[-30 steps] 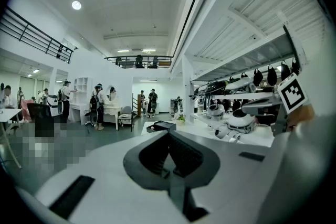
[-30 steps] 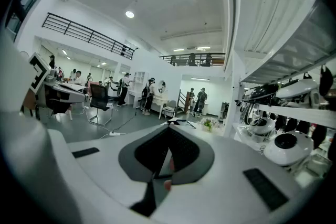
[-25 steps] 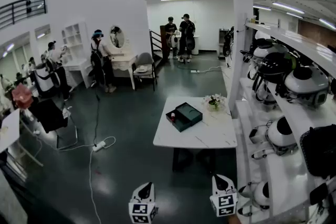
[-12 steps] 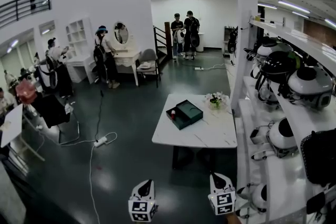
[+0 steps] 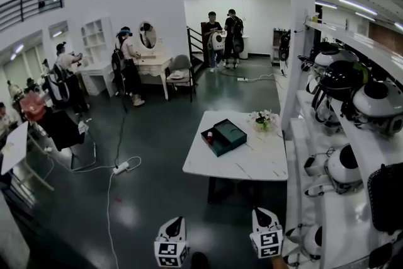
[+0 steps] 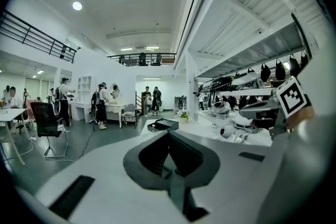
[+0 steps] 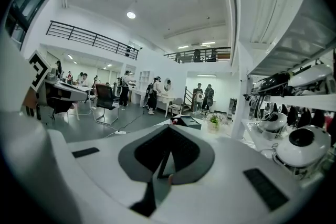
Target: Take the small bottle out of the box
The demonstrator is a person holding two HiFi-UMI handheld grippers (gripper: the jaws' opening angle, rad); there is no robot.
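Note:
Far ahead, a dark green box (image 5: 225, 137) lies open on a white table (image 5: 252, 162). A small red-topped item (image 5: 208, 133), possibly the small bottle, shows at the box's left end; it is too small to be sure. Both grippers sit at the bottom of the head view, well short of the table. My left gripper (image 5: 176, 223) and right gripper (image 5: 264, 216) are both shut and hold nothing. The box (image 6: 164, 124) appears beyond the left gripper's (image 6: 169, 136) closed jaws. It also shows as the box (image 7: 187, 121) past the right gripper (image 7: 168, 144).
A small pot of flowers (image 5: 261, 120) stands at the table's far right corner. White shelves (image 5: 352, 135) with round robot heads and helmets run along the right. A cable and power strip (image 5: 119, 167) lie on the dark floor at left. Several people stand at the back.
The head view has shifted slightly, and the table and box sit a little further right and lower in the picture. Both grippers keep their places and stay shut.

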